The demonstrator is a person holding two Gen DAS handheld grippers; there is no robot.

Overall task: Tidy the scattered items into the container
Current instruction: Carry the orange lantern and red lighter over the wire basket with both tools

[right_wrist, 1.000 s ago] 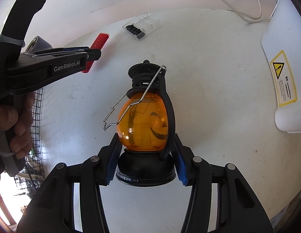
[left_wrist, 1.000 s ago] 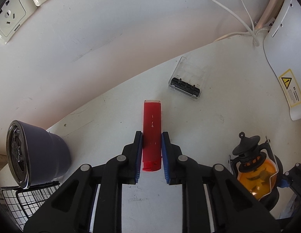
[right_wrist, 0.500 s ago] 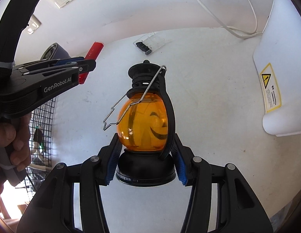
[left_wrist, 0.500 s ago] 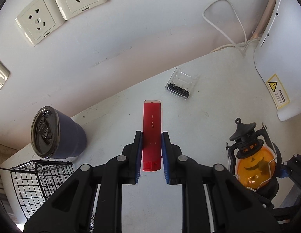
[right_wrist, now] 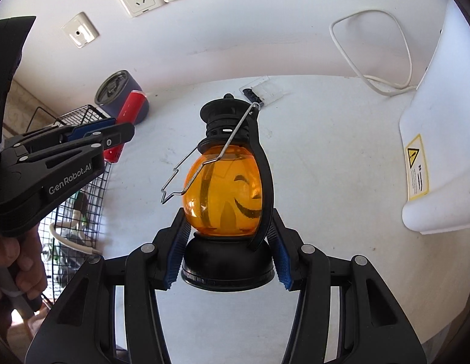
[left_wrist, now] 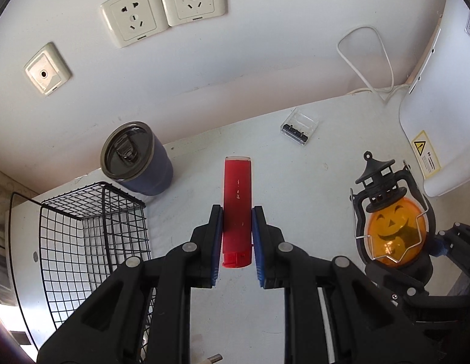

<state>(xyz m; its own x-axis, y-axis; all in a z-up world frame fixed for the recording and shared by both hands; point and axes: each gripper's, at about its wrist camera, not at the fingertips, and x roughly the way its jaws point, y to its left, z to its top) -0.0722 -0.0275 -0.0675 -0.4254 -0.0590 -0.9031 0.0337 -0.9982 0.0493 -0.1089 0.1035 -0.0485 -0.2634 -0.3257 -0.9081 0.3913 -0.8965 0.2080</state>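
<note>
My left gripper [left_wrist: 236, 242] is shut on a long red bar-shaped item [left_wrist: 237, 203] and holds it above the white table; it also shows in the right wrist view [right_wrist: 125, 121]. My right gripper [right_wrist: 226, 257] is shut on the black base of an orange pumpkin lantern [right_wrist: 226, 194], lifted off the table; the lantern shows at the right of the left wrist view [left_wrist: 393, 227]. The black wire basket [left_wrist: 92, 236] stands at the left and holds a few items with a white cable. A small clear case [left_wrist: 300, 126] lies on the table far behind.
A dark blue tumbler with a lid [left_wrist: 137, 157] stands behind the basket. A white appliance with a warning sticker [left_wrist: 432, 139] and its white cable [left_wrist: 368, 60] sit at the right. Wall sockets [left_wrist: 165, 9] are above.
Both grippers have risen and tilted up with their loads: the sockets, tumbler and basket have come into view. Both grips are unchanged.
</note>
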